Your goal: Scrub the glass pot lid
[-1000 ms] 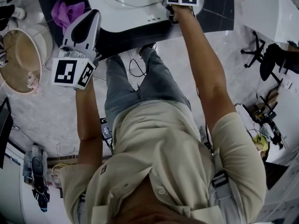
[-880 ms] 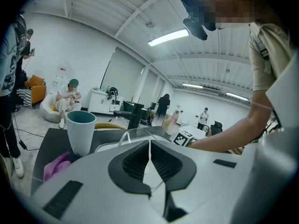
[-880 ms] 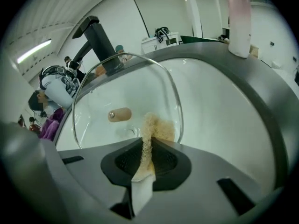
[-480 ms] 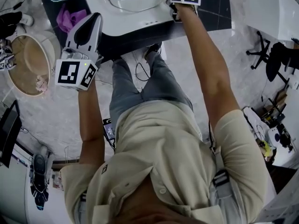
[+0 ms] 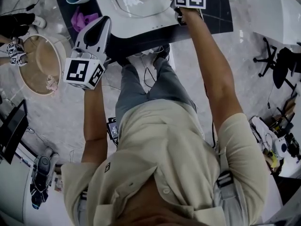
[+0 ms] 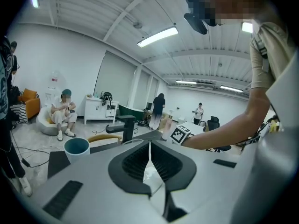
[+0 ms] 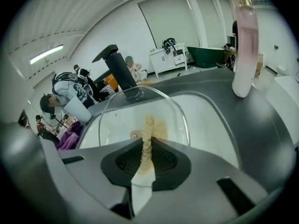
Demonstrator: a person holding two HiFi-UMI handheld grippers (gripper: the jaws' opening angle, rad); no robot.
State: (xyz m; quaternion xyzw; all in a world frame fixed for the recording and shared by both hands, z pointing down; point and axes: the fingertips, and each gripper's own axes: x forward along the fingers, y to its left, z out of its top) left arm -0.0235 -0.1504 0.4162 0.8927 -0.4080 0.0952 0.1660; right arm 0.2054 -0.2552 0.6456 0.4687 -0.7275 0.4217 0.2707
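The right gripper (image 7: 146, 146) has its jaws clenched on a tan scrub pad (image 7: 148, 125), held against the glass lid (image 7: 117, 120), which sits in the white sink (image 7: 215, 120). The left gripper (image 6: 149, 150) hangs off to the side, jaws together and empty.

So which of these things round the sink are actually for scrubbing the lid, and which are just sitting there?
For the job:
- glass lid, lying in the white sink
- beige scrub pad, pinched in the right gripper

Just lying about:
- teal cup
- purple cloth
- pink bottle
- left gripper, shut on nothing, held off to the side
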